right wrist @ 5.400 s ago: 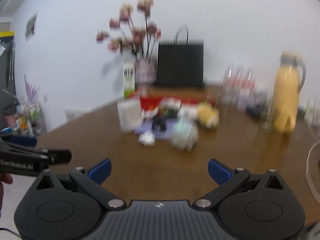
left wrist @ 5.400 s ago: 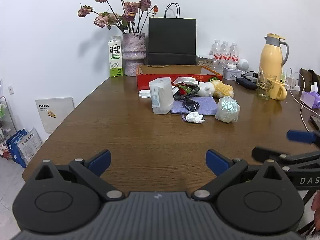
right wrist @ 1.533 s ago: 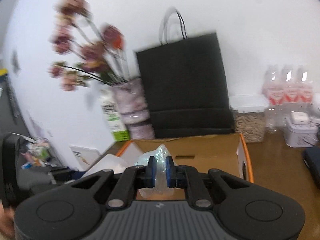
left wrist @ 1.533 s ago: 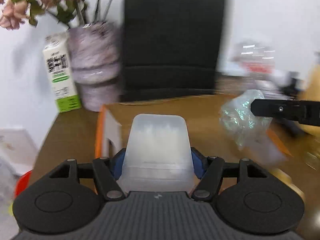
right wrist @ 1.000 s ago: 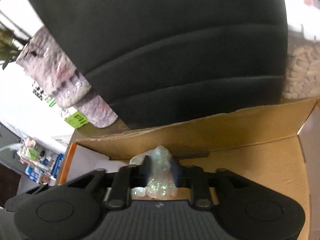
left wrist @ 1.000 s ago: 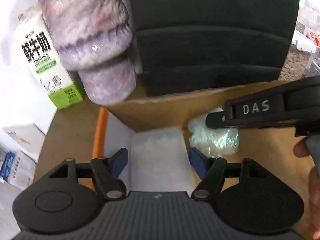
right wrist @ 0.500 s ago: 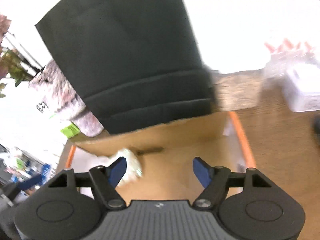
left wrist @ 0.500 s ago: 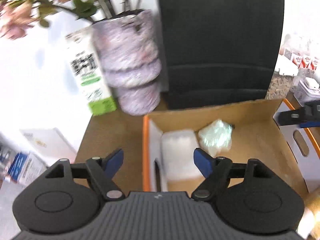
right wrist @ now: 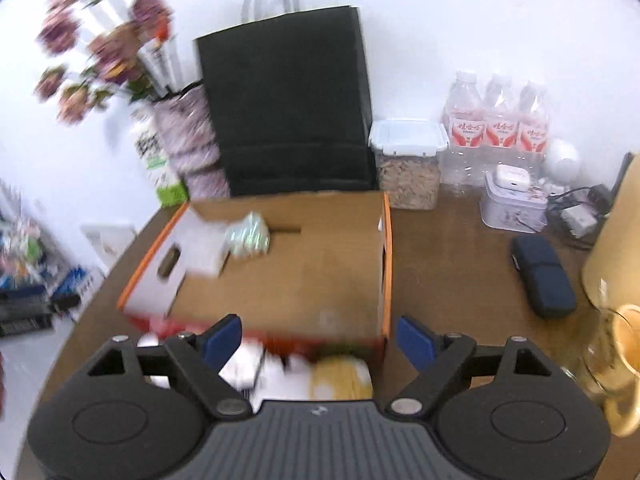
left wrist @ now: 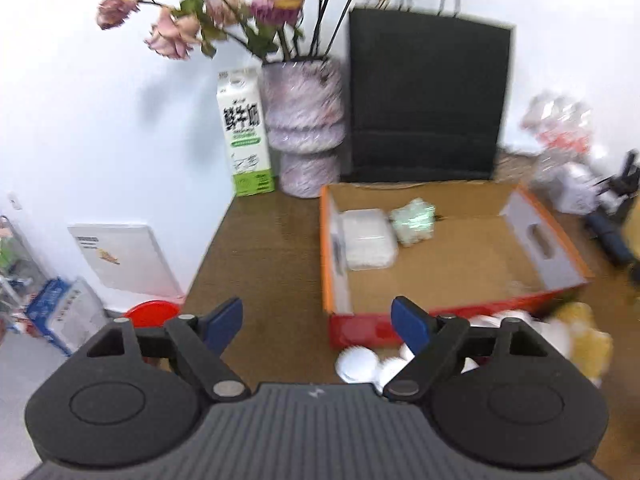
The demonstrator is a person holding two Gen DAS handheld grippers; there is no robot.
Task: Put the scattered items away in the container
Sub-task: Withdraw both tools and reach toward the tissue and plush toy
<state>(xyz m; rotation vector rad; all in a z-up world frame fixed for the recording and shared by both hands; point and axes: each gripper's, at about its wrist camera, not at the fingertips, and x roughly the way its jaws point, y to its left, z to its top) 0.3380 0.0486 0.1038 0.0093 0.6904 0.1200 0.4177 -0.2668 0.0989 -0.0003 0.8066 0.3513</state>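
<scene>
An open cardboard box [left wrist: 532, 236] [right wrist: 386, 240] with orange rims and a red front stands on the brown table. A translucent white plastic tub [left wrist: 368, 238] [right wrist: 208, 248] lies in its far left corner, and a crumpled shiny plastic bag [left wrist: 414, 220] [right wrist: 248, 236] lies beside it. My left gripper [left wrist: 318, 322] hangs above the table in front of the box's left corner, jaws still opening, nothing between them. My right gripper [right wrist: 320, 338] hovers over the box's front edge, jaws also opening and empty. Scattered items lie in front of the box: a white lid [left wrist: 356, 364], a yellow plush [left wrist: 588, 344] [right wrist: 340, 378].
Behind the box stand a black paper bag [left wrist: 428, 100] [right wrist: 288, 108], a vase of flowers [left wrist: 304, 128] and a milk carton [left wrist: 244, 132]. To the right are a snack jar [right wrist: 408, 164], water bottles [right wrist: 496, 124], a tin [right wrist: 512, 200], a dark case [right wrist: 544, 276] and a glass [right wrist: 612, 356].
Both grippers let go of the tub and the shiny bag inside the box, opened wide, and drew back and up, so the whole box is now in view.
</scene>
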